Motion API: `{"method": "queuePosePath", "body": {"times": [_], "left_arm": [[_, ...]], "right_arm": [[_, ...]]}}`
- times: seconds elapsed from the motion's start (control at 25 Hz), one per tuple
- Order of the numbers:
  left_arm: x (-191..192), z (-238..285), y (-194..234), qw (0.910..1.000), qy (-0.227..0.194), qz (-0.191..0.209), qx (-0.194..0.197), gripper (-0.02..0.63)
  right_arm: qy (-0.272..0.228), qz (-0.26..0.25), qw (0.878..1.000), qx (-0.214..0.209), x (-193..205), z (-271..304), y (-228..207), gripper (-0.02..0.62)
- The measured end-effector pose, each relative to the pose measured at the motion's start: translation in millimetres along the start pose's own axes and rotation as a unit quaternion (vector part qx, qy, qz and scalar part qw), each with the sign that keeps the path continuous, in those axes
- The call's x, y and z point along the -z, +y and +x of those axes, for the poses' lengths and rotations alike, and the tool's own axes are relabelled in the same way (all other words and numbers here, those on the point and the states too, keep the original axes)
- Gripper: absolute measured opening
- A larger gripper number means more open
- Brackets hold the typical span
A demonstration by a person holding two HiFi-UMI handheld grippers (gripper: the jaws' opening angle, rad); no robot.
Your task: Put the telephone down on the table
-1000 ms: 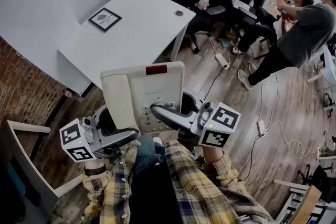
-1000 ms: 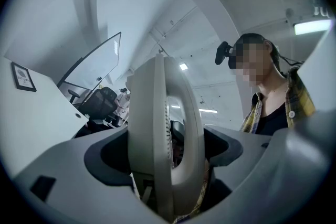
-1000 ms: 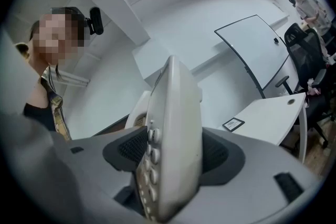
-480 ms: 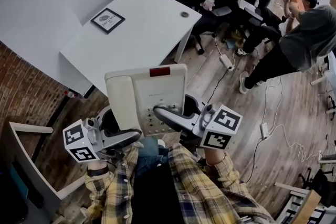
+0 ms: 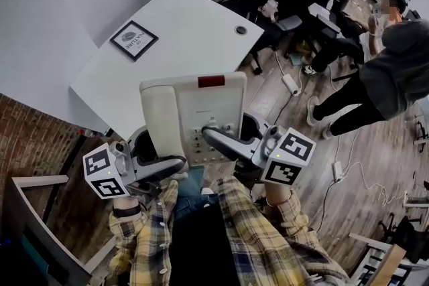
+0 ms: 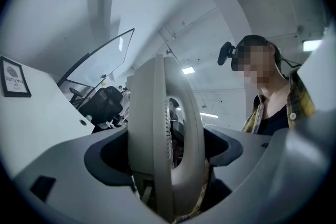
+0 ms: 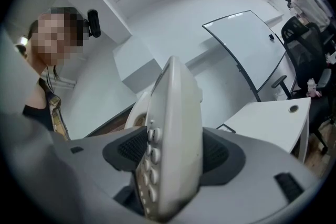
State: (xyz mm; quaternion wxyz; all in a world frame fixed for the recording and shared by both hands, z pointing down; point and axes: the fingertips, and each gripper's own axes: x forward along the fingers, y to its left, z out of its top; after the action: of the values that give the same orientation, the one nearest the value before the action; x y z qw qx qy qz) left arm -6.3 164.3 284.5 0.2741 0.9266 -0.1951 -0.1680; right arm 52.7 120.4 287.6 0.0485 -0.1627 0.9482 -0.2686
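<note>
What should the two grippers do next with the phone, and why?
Probably carry it forward over the white table, then lower it. The telephone is clamped by both the left gripper and the right gripper and hangs in the air, seemingly short of the table's near edge. The tabletop ahead looks bare apart from a small framed card.

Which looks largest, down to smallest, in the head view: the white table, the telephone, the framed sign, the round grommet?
1. white table
2. telephone, held nearer the camera, which enlarges it
3. framed sign
4. round grommet
</note>
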Motion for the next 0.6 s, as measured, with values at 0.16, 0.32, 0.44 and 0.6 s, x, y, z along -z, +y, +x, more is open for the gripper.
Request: {"method": "queuePosePath", "body": {"times": [0.16,0.32,0.44,0.6], "left_arm": [[-30,0,36,0.9999,0.0,-0.008,0.008,0.393],[-31,2,55,0.9999,0.002,-0.009,0.011,0.393],[-30,2,53,0.9999,0.004,-0.012,0.012,0.393],[-32,0,50,0.9998,0.005,-0.016,0.008,0.393]], "right_arm": [[0.0,0.0,1.0,0.011,-18,34,-25,0.276],[0.0,0.003,1.0,0.017,-17,42,-40,0.278],[0.002,0.005,1.0,0.019,-17,41,-39,0.278],[0.005,0.011,1.0,0.02,-17,42,-36,0.278]]}}
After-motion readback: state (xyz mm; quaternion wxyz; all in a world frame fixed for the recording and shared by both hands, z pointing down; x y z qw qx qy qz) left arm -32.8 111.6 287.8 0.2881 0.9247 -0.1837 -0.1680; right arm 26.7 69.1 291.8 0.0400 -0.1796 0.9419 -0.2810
